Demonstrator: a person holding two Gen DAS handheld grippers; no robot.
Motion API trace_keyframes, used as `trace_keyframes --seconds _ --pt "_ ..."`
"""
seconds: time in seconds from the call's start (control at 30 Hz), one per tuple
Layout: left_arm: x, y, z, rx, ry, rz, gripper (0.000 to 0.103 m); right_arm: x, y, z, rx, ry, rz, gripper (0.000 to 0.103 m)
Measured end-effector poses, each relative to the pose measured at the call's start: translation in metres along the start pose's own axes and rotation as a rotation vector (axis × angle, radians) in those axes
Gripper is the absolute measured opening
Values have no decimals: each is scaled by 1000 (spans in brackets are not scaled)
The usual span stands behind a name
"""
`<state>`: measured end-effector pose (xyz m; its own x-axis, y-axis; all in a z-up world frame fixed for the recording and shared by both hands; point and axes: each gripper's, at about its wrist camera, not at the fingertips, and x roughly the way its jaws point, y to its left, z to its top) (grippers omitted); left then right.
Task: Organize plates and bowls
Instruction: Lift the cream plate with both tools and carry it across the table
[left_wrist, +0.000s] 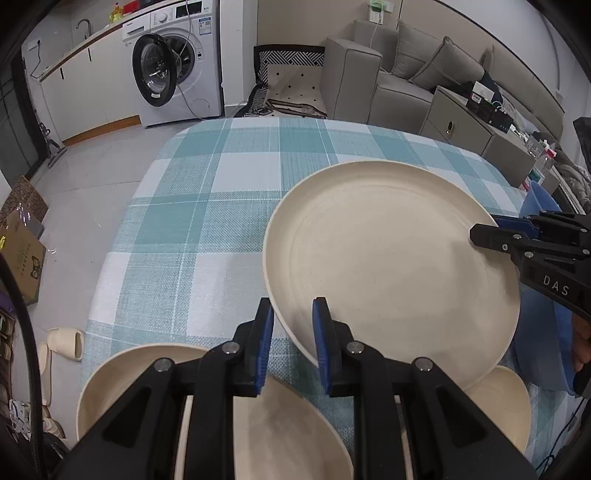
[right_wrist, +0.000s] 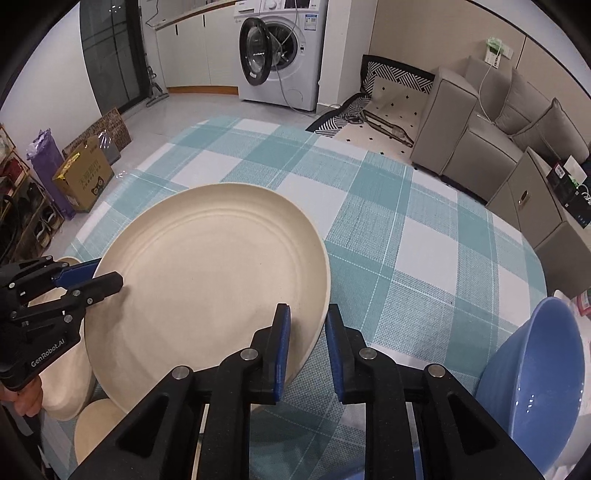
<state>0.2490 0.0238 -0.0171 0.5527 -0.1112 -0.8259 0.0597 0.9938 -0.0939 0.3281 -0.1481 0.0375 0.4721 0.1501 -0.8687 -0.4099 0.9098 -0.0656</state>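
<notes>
A: Plate (left_wrist: 388, 258) first. From the left wrist, where do we have it?

B: It fills the right half of the view, over the cloth (left_wrist: 221, 221), and it looks lifted and tilted rather than lying flat. Our left claw (left_wrist: 293, 310) is pinched down narrow with the near rim between its pads. The right claw (left_wrist: 485, 226) comes in from the far side, one finger on top of the rim and one under it.

A: Anything beneath?

B: Cream dishes (left_wrist: 110, 387) low in the frame (we cannot tell plate from bowl there).

A: And from the right wrist?

B: Same plate, here on the left. Our right claw is closed tight on its near edge, and the left claw bites the opposite rim. A blue bowl (right_wrist: 535, 369) stands at the right edge, well apart.

A: How will it handle?

B: We judge it stiff, light and smooth, so likely slippery. The raised rim is the only place to take hold. Gripping opposite edges, as we do, should keep it from swinging.
</notes>
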Motion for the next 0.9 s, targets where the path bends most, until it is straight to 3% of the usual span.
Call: trace_keyframes --seconds 0.9 --pt "-85 -5 -33 -18 -156 -22 20 -109 23 -48 14 -176 20 20"
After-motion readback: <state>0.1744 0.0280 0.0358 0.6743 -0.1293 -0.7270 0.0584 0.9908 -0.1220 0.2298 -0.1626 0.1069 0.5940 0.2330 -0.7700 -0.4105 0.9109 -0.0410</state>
